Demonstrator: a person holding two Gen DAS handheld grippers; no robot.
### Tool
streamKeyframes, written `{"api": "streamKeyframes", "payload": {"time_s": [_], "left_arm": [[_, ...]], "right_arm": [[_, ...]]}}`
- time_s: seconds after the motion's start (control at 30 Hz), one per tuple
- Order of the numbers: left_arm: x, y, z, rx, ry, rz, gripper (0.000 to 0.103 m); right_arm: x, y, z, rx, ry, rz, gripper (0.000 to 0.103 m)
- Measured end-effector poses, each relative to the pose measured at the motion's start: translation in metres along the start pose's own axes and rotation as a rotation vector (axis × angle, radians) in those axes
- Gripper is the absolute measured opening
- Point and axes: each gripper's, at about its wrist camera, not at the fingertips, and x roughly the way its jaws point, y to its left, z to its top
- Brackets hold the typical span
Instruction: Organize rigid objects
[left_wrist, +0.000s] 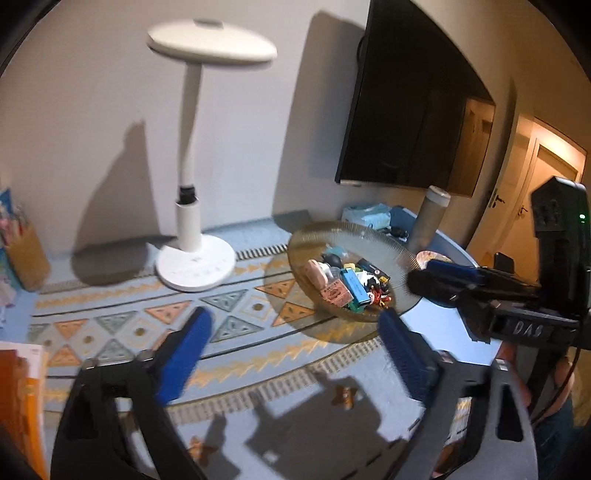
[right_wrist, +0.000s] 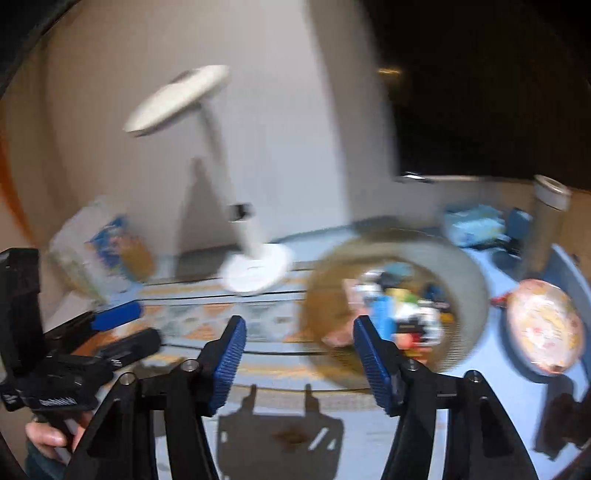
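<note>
At the desk's (left_wrist: 110, 373) left edge a stack of orange books (left_wrist: 22, 398) lies beside a patterned paper bag (left_wrist: 22, 251). Further right, towards the back edge, a white lamp (left_wrist: 192, 206) stands upright on its round base. The left gripper (left_wrist: 295, 354) hangs over the patterned cloth (left_wrist: 229, 317) with its blue pads spread wide and nothing between them.

Right of the lamp, a ribbed glass bowl (left_wrist: 369, 240) sits on the cloth. It holds the rigid objects (left_wrist: 351, 284): small items jumbled in a heap, among them a peach block, a pink printed box, a blue-and-teal lighter-like piece and black and red bits.

The right gripper (right_wrist: 299, 354) has its pads apart and empty, in front of the bowl; its view is blurred. Behind the bowl stand a tissue pack (left_wrist: 369, 216) and a tall cylinder (left_wrist: 428, 218). Near the right edge lies a pink floral tin (right_wrist: 546, 328).
</note>
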Motion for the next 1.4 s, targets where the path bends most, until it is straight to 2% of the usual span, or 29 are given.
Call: {"api": "streamKeyframes", "payload": {"time_s": [0.07,0.13,0.23,0.3,0.43,0.6,0.7,0.77,0.83,0.87,0.93,1.03,1.1,1.4], "left_arm": [[-0.019,0.007,-0.01,-0.005,-0.045,0.01,0.102],[-0.028,0.016,-0.022,-0.024,-0.058,0.043,0.102],[-0.025,0.035,-0.04,-0.062,-0.045,0.115,0.102],[-0.018,0.048,-0.05,-0.093,-0.025,0.135,0.102],[-0.001,0.071,-0.069,-0.143,0.007,0.183,0.102],[0.019,0.091,-0.084,-0.213,0.006,0.197,0.102],[0.035,0.097,-0.094,-0.219,-0.009,0.264,0.102],[0.051,0.099,-0.102,-0.2,0.013,0.31,0.102],[0.064,0.1,-0.106,-0.178,0.05,0.34,0.102],[0.066,0.1,-0.106,-0.173,0.064,0.333,0.102],[0.065,0.097,-0.106,-0.155,0.042,0.32,0.102],[0.073,0.099,-0.108,-0.159,0.089,0.316,0.102],[0.073,0.101,-0.108,-0.167,0.09,0.323,0.102],[0.067,0.096,-0.109,-0.152,0.056,0.353,0.102]], "right_arm": [[0.001,0.02,-0.007,-0.03,-0.012,0.025,0.073],[0.009,0.04,-0.017,-0.04,-0.014,0.051,0.076],[0.029,0.056,-0.036,-0.01,0.021,0.106,0.076],[0.04,0.061,-0.047,0.002,0.036,0.115,0.076],[0.065,0.067,-0.062,-0.036,0.074,0.017,0.076],[0.088,0.056,-0.068,-0.019,0.092,-0.017,0.076],[0.097,0.052,-0.078,-0.075,-0.007,-0.071,0.077],[0.111,0.049,-0.085,-0.109,-0.011,-0.155,0.08],[0.124,0.039,-0.092,-0.067,0.032,-0.118,0.08],[0.128,0.034,-0.096,-0.045,0.044,-0.093,0.08],[0.13,0.03,-0.096,-0.045,0.049,-0.1,0.08],[0.139,0.028,-0.096,-0.036,0.08,-0.086,0.086],[0.143,0.029,-0.096,-0.043,0.097,-0.094,0.086],[0.136,0.04,-0.1,-0.099,0.054,-0.127,0.089]]}}
